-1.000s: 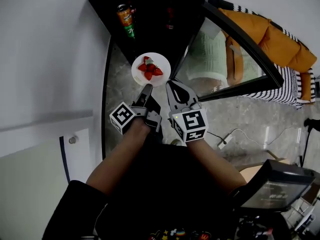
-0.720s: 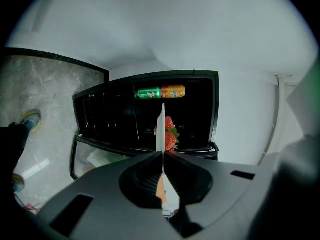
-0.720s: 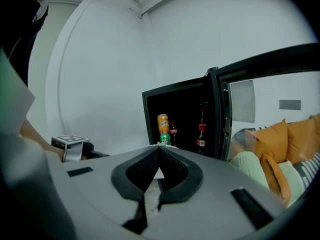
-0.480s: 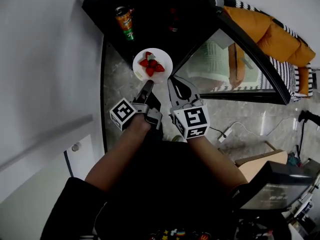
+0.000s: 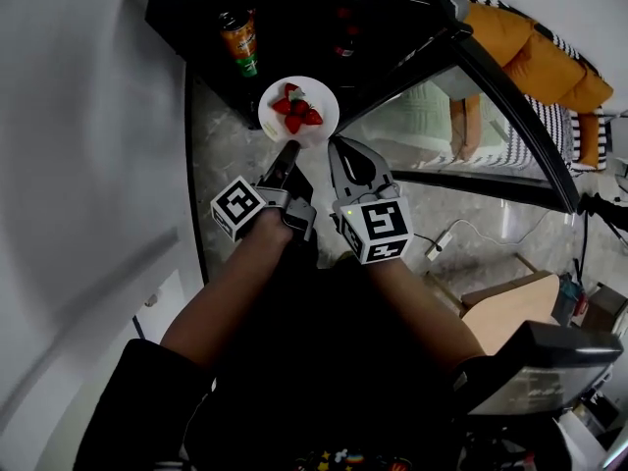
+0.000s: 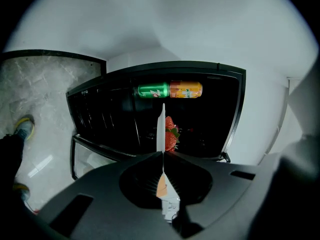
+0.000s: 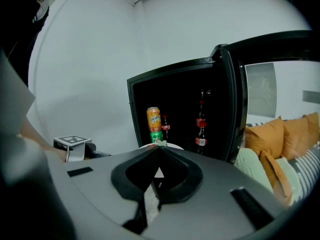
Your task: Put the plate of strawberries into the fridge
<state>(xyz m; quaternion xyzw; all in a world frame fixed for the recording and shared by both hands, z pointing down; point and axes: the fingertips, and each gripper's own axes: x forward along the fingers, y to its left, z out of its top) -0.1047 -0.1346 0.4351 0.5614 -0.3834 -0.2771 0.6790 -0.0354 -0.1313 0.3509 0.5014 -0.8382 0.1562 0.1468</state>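
Note:
A white plate [image 5: 312,129] carrying strawberries [image 5: 297,109] hangs in the air just in front of the open black fridge [image 5: 294,27]. My left gripper [image 5: 287,149] is shut on the plate's near rim, and my right gripper [image 5: 337,145] is shut on the rim beside it. In the left gripper view the plate [image 6: 161,126] shows edge-on, rising from the closed jaws of the left gripper [image 6: 161,156], with strawberries [image 6: 170,134] to its right. In the right gripper view only a sliver of the plate [image 7: 170,146] shows past the right gripper [image 7: 158,153].
The fridge door [image 5: 510,116] with its glass pane swings open to the right. Inside stand stacked drink cans [image 7: 153,121] and dark bottles [image 7: 201,126]. A white wall [image 5: 88,116] is on the left. A sofa with orange cushions [image 5: 535,52] lies beyond the door; a cable [image 5: 461,253] runs over the floor.
Both grippers and the plate have moved a little forward toward the fridge opening. The grip on the plate is unchanged.

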